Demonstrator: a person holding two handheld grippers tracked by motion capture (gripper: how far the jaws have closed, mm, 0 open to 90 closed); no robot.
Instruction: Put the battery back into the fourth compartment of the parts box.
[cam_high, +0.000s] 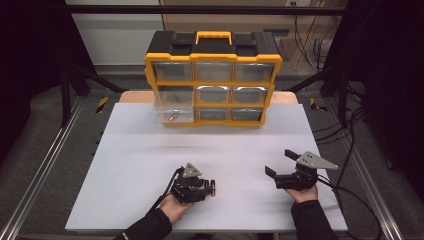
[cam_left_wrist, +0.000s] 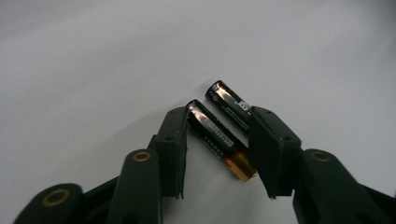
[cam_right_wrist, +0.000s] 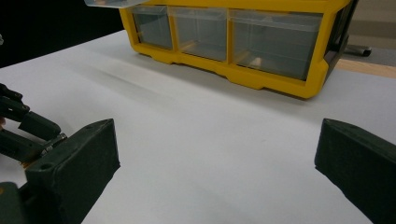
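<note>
The yellow organiser stands at the white mat's far edge, one left drawer pulled out; bare mat lies between it and both grippers. The right gripper, well in front of the organiser, is spread wide with nothing between its jaws. The left gripper view shows the left gripper pinching two batteries lying on the mat, a grip too small to read in the high view.

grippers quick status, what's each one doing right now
Left tongs: jaws either side of two batteries; whether they grip cannot be told.
Right tongs: open wide, holding nothing.
</note>
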